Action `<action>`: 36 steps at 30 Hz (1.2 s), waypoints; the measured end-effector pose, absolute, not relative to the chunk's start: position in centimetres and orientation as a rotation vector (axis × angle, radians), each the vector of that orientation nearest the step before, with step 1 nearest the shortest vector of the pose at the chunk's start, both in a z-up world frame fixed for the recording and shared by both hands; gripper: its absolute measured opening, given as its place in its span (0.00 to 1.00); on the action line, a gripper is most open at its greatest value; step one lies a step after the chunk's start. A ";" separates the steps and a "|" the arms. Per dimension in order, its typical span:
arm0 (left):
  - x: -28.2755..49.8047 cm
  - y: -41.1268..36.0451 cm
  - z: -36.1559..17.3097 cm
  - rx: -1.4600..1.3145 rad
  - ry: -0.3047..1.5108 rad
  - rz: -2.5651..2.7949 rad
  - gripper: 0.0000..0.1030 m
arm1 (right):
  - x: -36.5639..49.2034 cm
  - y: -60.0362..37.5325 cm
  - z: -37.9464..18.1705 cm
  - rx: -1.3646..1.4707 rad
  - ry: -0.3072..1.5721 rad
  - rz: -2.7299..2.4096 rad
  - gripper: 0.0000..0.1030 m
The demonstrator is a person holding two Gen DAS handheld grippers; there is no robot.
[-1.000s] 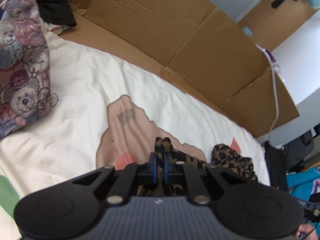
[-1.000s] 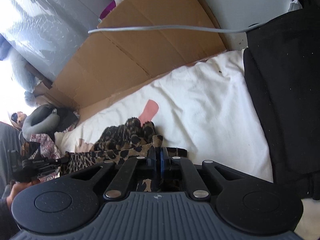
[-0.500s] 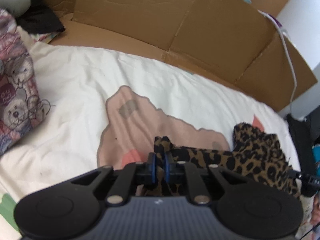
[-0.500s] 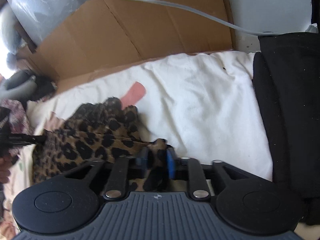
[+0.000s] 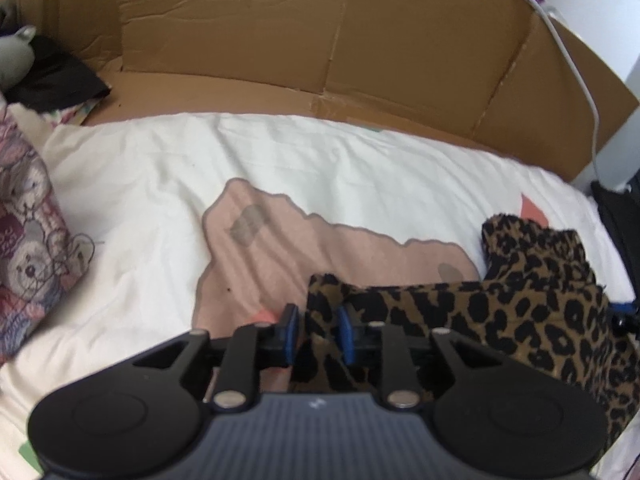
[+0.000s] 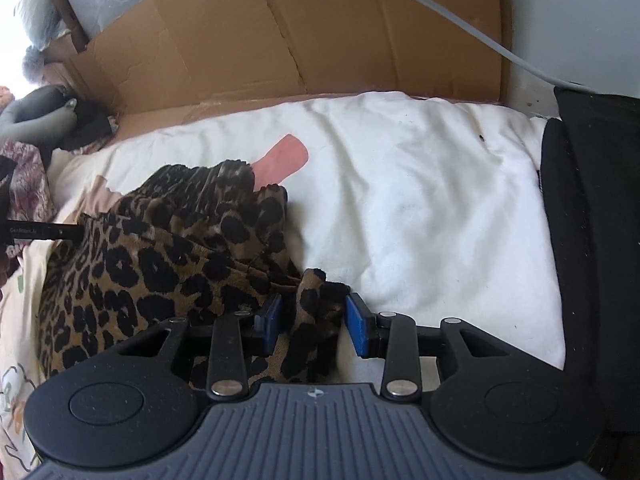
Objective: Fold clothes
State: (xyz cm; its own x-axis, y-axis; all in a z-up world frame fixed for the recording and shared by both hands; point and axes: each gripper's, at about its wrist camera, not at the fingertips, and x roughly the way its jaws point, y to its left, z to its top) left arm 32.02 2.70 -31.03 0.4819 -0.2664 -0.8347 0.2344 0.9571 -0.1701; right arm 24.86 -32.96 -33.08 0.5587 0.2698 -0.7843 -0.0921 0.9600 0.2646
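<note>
— Where is the garment?

— The brown, black-spotted leopard-print fabric garment (image 5: 532,320) lies bunched on the white bed cover with pink and peach printed shapes (image 5: 168,184), toward its right side as the left wrist view has it. Its far end is heaped into a ridged mound; a flatter stretch runs back toward both cameras.

— And the left gripper (image 5: 318,332)?

— Its blue-padded fingers (image 5: 289,332) stand a narrow gap apart, with a corner of the leopard fabric poking up between them. The cloth fills most of the gap, but the pads do not look pressed together on it; whether they bear on it I cannot tell for certain.

— The right gripper (image 6: 314,322)?

— Parted wider. A fold of the same garment (image 6: 168,264) rises between its blue pads (image 6: 357,326); the left pad touches the cloth, while the right pad stands clear of it, with white cover showing beside it.

— What surrounds the bed?

— Flattened brown cardboard sheets (image 5: 304,28) stand along the far edge of the cover. A grey cable (image 6: 448,12) crosses in front of them in the right wrist view. At the left sits a teddy-bear-patterned woven cushion (image 5: 28,256), and along the right edge of the cover a black fabric mass (image 6: 596,208). The tip of the other gripper shows at the left border of the right wrist view, touching the garment.
</note>
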 end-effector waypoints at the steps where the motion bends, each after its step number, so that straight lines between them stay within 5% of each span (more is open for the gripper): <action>1: 32.1 2.5 -31.1 -0.025 1.025 -0.307 0.29 | 24.9 -33.0 -33.1 0.204 0.960 0.215 0.38; 10: 32.6 1.6 -31.3 0.023 1.033 -0.320 0.38 | 25.4 -32.5 -32.9 0.185 1.000 0.197 0.40; 14: 32.8 1.7 -31.3 -0.013 1.043 -0.312 0.38 | 25.2 -32.7 -32.7 0.186 0.993 0.206 0.20; 20: 32.4 2.1 -30.6 -0.045 1.033 -0.330 0.11 | 24.2 -33.9 -31.8 0.263 0.961 0.184 0.07; 36: 27.9 4.7 -22.5 -0.197 0.897 -0.324 0.09 | 19.4 -34.4 -25.5 0.298 0.788 0.113 0.06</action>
State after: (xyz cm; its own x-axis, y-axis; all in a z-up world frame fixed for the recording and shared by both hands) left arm 27.95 4.74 -22.49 0.5802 -0.3569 -0.7321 0.1942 0.9336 -0.3013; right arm 19.44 -34.42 -25.52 0.7020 0.2106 -0.6803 0.0103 0.9522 0.3054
